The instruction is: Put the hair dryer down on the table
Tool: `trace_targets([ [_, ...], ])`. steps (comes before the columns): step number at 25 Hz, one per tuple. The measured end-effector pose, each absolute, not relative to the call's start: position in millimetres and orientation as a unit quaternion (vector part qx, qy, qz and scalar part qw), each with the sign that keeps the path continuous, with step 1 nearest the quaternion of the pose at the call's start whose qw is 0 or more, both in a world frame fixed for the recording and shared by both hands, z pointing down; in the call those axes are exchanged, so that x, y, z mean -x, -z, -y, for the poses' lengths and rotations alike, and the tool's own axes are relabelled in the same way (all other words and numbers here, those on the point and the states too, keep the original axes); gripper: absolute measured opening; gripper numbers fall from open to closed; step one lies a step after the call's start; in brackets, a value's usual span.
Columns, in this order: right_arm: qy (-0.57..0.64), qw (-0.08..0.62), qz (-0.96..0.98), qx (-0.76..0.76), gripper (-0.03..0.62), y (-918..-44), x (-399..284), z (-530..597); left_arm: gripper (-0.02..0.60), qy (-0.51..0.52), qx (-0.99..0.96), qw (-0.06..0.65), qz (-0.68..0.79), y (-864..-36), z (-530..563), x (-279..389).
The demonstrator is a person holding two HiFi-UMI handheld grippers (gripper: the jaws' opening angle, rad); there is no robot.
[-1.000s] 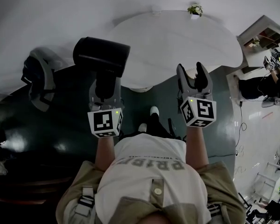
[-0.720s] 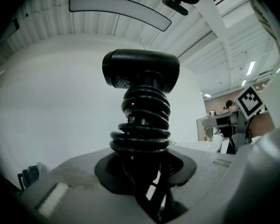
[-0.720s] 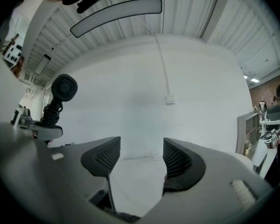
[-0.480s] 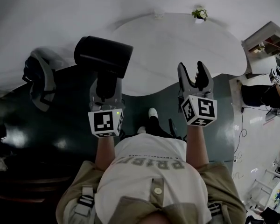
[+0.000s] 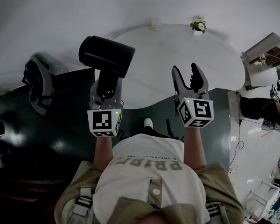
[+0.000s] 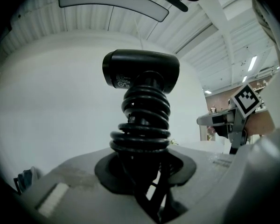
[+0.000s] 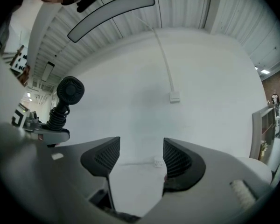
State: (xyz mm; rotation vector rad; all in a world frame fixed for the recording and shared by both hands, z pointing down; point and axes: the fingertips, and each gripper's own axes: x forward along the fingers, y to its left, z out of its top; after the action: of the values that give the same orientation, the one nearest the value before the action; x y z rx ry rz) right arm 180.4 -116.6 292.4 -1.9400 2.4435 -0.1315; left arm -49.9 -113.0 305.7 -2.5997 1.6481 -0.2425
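Near table (image 5: 177, 55), left hand-held gripper (image 5: 105, 87) clamps hair dryer (image 5: 107, 55).

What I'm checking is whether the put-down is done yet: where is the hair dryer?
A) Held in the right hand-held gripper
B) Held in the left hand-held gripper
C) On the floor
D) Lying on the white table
B: the left hand-held gripper is closed on the handle of the hair dryer, holding it upright off the table, while the right hand-held gripper is open and empty.
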Motion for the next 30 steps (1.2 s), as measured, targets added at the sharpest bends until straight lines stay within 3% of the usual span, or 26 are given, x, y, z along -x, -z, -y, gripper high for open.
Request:
trace_targets([
  [10, 0.051, -0.009, -0.821, 0.568, 0.295, -297, -186, 156, 0.132, 0.128, 0.840, 0.028, -0.527, -325, 143, 23],
  [23, 0.081, -0.057, -0.842, 0.531, 0.332, -317, -161, 177, 0.132, 0.170, 0.853, 0.014, -0.494, -362, 168, 28],
  [30, 0.078, -0.065, -0.866, 0.489, 0.354, -319, -139, 181, 0.132, 0.218, 0.863, 0.042, -0.454, -378, 183, 40],
])
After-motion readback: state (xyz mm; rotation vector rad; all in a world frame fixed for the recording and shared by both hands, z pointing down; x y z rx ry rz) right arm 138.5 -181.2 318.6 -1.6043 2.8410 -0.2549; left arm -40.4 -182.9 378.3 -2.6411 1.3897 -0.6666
